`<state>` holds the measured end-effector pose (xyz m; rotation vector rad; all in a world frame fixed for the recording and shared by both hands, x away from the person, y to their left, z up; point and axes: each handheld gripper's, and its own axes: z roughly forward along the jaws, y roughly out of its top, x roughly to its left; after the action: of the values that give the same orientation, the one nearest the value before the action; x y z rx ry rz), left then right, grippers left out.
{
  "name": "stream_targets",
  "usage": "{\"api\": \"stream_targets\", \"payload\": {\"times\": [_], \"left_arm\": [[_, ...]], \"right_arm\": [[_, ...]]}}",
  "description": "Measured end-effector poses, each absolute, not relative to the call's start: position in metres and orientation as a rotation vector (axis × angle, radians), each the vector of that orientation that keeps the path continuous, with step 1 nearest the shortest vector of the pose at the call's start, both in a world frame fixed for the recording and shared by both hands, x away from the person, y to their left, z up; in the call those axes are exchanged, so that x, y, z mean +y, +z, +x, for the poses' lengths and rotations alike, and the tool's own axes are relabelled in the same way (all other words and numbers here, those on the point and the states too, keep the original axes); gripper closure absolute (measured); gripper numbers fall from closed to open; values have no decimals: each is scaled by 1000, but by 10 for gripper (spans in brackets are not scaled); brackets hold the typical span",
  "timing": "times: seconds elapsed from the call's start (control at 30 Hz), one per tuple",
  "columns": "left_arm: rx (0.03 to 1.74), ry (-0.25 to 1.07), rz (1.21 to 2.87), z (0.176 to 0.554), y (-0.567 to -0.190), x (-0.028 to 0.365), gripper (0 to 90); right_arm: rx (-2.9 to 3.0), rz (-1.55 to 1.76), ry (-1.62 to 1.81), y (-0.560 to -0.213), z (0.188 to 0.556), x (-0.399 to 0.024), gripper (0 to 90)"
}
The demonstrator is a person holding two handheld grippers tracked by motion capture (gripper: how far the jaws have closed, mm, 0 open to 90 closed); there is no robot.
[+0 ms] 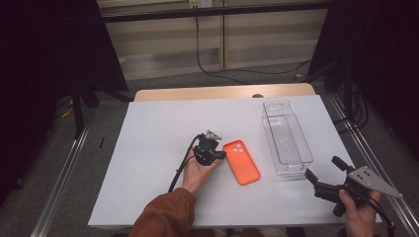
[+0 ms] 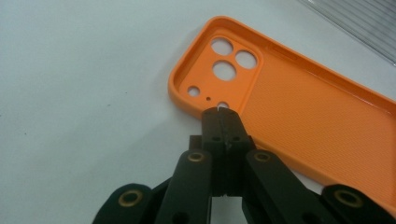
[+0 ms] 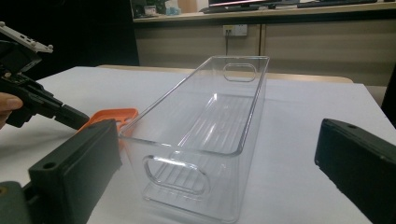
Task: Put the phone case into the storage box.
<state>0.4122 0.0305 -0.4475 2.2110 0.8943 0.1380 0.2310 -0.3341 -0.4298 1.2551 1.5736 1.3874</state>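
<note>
While your left gripper (image 2: 221,112) is pressed together on the rim of the case (image 2: 299,98), the case runs away to its right, towards the bin (image 1: 286,136); your right gripper (image 1: 326,173) waits spread.

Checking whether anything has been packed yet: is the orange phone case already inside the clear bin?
No: the orange phone case lies flat on the white table, beside the empty clear bin.

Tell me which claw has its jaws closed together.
The left claw, at the long edge of the orange phone case, has its jaws pressed together. The right claw, facing the clear bin, stands wide open.
</note>
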Motion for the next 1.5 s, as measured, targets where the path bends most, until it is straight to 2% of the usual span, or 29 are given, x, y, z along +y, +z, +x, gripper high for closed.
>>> {"api": "stream_targets", "payload": {"times": [1.5], "left_arm": [[902, 170, 2213, 432, -450, 18, 900]], "right_arm": [[1577, 1256, 1390, -430, 231, -334, 0]]}}
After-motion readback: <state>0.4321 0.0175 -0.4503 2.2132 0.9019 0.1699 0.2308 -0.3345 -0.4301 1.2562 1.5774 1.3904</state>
